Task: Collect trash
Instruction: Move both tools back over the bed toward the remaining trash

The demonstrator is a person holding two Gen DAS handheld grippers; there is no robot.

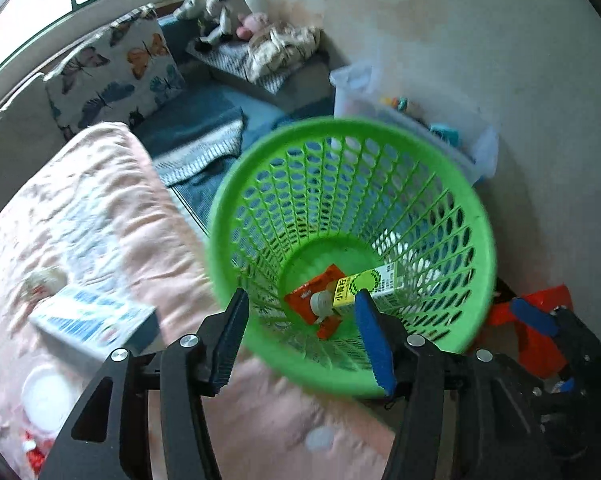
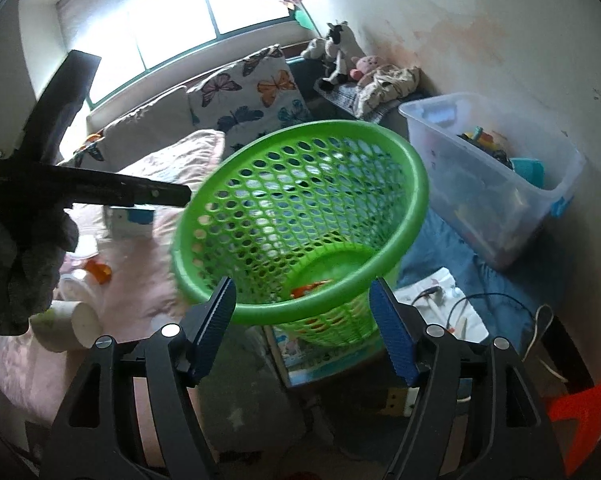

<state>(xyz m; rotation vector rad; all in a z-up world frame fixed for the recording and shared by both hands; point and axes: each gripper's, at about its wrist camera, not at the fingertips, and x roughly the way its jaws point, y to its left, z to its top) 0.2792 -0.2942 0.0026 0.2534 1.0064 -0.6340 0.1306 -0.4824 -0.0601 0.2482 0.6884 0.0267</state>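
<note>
A green mesh basket (image 1: 380, 184) stands beside the pink bed; it also shows in the right wrist view (image 2: 412, 184). Inside lie a red wrapper (image 1: 312, 294), a small white bottle (image 1: 320, 302) and a yellow-green drink carton (image 1: 374, 284). My left gripper (image 1: 300, 340) is open and empty just above the basket's near rim. My right gripper (image 2: 304, 328) is open and empty in front of the basket. On the pink blanket (image 1: 100, 220) lie a blue-white box (image 1: 88, 316), a white lid (image 1: 44, 396) and a white cup (image 2: 72, 322).
A clear plastic bin (image 2: 496, 184) of toys stands by the wall behind the basket. A butterfly cushion (image 1: 116, 76) and stuffed toys (image 1: 220, 12) sit at the back. A red object (image 1: 540, 332) is on the floor at right. Cables (image 2: 480, 308) lie on the floor.
</note>
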